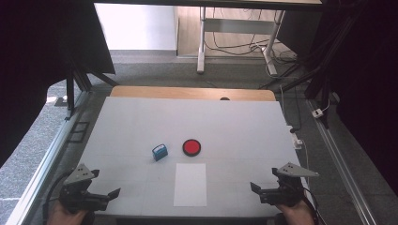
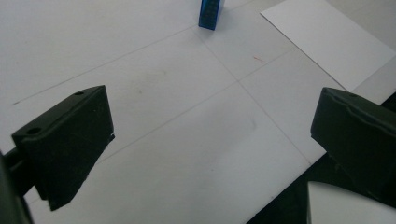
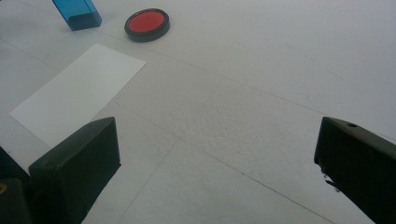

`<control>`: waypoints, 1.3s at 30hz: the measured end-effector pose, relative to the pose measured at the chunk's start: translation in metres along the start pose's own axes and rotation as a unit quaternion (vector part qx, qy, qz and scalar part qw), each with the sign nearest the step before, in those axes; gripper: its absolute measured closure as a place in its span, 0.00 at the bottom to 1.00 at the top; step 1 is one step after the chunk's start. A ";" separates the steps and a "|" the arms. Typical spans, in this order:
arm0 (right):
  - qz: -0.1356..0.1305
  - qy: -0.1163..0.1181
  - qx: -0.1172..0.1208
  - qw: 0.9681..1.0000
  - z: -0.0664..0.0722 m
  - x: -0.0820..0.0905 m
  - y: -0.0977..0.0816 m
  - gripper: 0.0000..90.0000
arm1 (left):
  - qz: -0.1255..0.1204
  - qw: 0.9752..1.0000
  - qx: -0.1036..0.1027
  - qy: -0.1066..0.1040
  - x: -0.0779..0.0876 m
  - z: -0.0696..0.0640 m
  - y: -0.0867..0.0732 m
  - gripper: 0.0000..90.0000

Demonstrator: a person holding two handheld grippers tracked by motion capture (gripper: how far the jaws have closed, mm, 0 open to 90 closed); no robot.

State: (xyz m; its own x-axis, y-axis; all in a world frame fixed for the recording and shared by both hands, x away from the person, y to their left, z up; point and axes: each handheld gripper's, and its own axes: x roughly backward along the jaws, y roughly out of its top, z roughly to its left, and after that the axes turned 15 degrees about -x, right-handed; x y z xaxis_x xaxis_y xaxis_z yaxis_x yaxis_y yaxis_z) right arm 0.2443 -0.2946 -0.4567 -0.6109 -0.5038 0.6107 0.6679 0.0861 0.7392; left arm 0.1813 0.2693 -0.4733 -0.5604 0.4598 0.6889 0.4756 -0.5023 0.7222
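Observation:
A small blue block [image 1: 160, 152] stands near the middle of the white table [image 1: 234, 122], and a round black pad with a red top [image 1: 191, 147] lies just right of it. In front of both lies a white sheet of paper [image 1: 190, 184]. My left gripper [image 1: 109, 197] rests at the front left corner, open, with bare table between its jaws; its own view has the blue block [image 2: 210, 13] far ahead and the paper [image 2: 329, 39] to the right. My right gripper [image 1: 258, 191] sits at the front right, open and holding nothing; ahead of it lie the paper [image 3: 79, 91], the red pad [image 3: 147, 24] and the blue block [image 3: 77, 13].
The table's wooden far edge [image 1: 192, 93] borders grey carpet. Desk legs and cables [image 1: 234, 44] stand beyond it. Black frame struts [image 1: 77, 84] rise at the left and right sides, and a metal rail [image 1: 42, 164] runs along the left.

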 end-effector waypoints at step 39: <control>0.016 0.001 0.012 1.000 0.003 -0.004 0.001 0.00 | -0.018 1.000 0.019 -0.005 0.000 0.004 0.002 0.00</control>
State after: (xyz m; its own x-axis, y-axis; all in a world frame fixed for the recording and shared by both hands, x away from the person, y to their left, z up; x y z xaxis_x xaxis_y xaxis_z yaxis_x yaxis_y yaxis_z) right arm 0.2463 -0.2901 -0.4575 -0.5878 -0.5023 0.6342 0.6771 0.1236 0.7254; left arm 0.1845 0.2714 -0.4716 -0.5709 0.4839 0.6633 0.4806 -0.4580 0.7478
